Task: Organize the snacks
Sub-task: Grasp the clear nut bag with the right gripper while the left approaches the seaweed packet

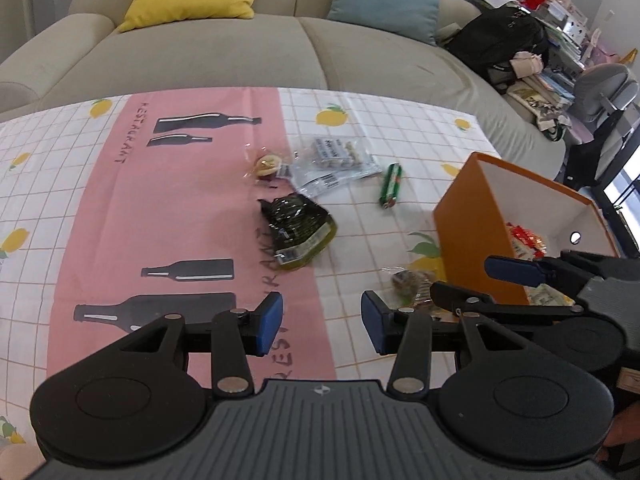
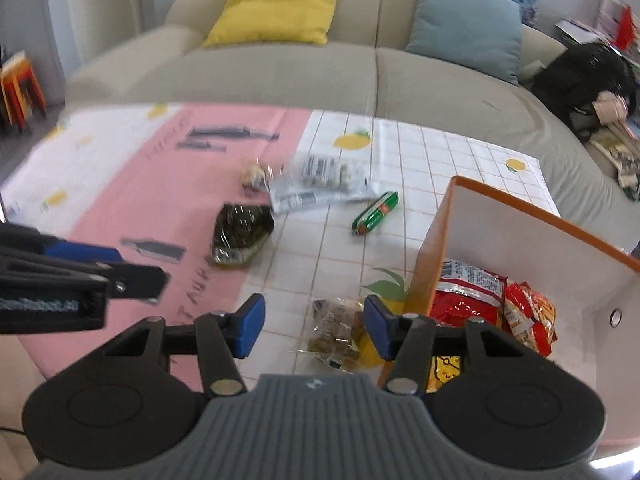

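Observation:
An orange box [image 1: 472, 240] [image 2: 424, 264] with white inside stands at the table's right and holds red snack bags [image 2: 480, 296]. On the cloth lie a dark green packet [image 1: 298, 226] [image 2: 240, 236], a clear packet [image 1: 336, 160] [image 2: 320, 184], a green stick snack [image 1: 391, 184] [image 2: 376, 212], a small round wrapped snack [image 1: 268, 164] [image 2: 254, 176] and a clear brown-filled packet [image 1: 410, 284] [image 2: 334, 330] beside the box. My left gripper [image 1: 322, 322] is open and empty above the cloth. My right gripper [image 2: 312, 326] is open and empty, over the brown-filled packet.
The table wears a pink and white lemon-print cloth [image 1: 180, 208] [image 2: 420, 160]. Behind it is a beige sofa [image 1: 240, 52] with a yellow cushion [image 2: 276, 4] and a blue cushion [image 2: 464, 20]. A black bag [image 1: 496, 40] and clutter lie at the right.

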